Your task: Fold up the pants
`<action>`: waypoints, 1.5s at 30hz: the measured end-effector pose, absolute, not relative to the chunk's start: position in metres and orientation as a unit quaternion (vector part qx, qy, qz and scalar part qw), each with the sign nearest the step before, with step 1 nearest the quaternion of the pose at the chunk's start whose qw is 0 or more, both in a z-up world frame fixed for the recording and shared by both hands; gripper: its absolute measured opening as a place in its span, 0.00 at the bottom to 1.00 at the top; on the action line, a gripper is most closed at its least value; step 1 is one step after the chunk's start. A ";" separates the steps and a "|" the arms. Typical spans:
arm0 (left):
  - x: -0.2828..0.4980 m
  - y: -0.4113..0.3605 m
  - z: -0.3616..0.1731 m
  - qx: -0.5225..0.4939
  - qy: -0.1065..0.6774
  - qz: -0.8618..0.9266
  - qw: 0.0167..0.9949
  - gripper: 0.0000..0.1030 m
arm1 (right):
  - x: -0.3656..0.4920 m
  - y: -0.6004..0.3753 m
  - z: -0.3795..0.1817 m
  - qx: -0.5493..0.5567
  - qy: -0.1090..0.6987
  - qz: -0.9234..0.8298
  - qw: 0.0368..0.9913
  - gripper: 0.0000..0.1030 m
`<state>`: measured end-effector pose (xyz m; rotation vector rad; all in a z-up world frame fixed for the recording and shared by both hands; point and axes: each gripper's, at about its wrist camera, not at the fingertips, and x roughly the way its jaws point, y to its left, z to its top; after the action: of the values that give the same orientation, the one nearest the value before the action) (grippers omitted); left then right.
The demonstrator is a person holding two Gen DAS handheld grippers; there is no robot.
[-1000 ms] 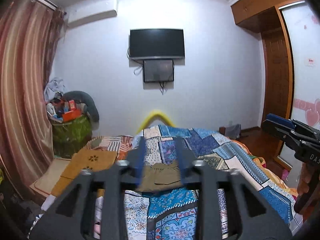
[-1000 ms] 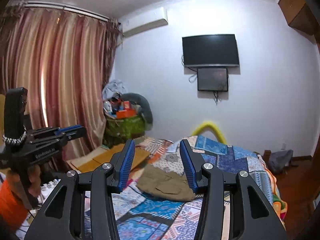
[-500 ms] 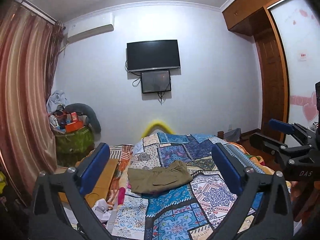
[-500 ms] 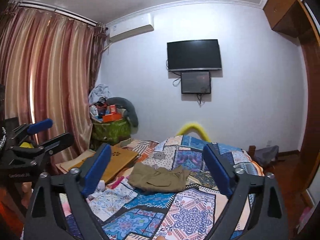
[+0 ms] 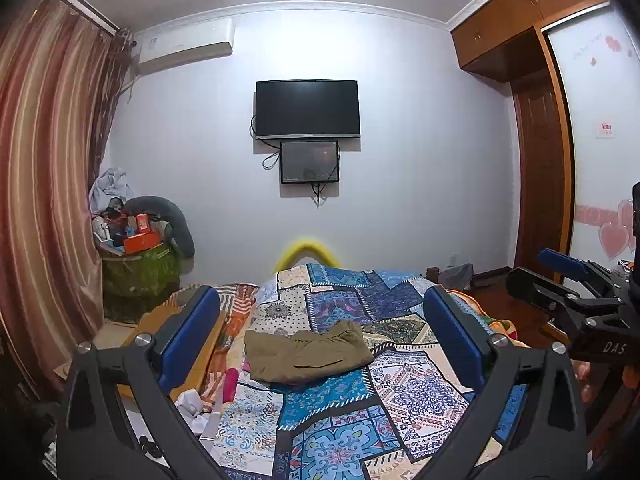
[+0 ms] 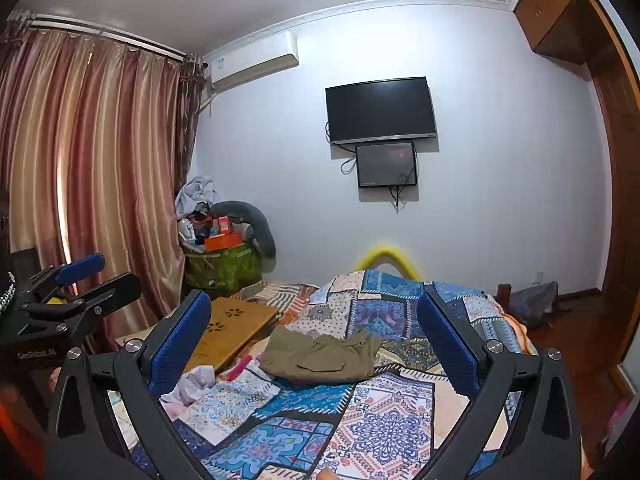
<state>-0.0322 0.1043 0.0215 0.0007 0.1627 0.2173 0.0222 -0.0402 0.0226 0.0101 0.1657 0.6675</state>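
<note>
Olive-brown pants lie folded in a compact bundle on the patchwork quilt of the bed; they also show in the right wrist view. My left gripper is open and empty, held well back from and above the pants. My right gripper is open and empty, also held back from the pants. The right gripper shows at the right edge of the left wrist view, and the left gripper at the left edge of the right wrist view.
A wooden lap desk and crumpled cloth lie at the bed's left side. A cluttered green bin stands by the curtain. A TV hangs on the far wall. A wardrobe stands on the right.
Both grippers have opened wide from nearly shut and pulled back from the pants. The pants stay folded on the bed.
</note>
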 end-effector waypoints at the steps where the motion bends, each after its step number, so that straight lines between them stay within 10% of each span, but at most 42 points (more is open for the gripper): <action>1: -0.032 0.105 0.022 -0.001 0.081 0.108 0.991 1.00 | 0.022 -0.041 0.023 0.006 0.082 0.328 0.941 0.99; 45: -0.021 0.108 0.014 -0.024 0.099 0.087 0.991 1.00 | 0.026 -0.044 0.020 0.008 0.101 0.329 0.939 0.99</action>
<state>-0.0213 0.1079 0.0137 -0.0483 0.1990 0.1743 0.0259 -0.0439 0.0203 0.0170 0.2064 0.6726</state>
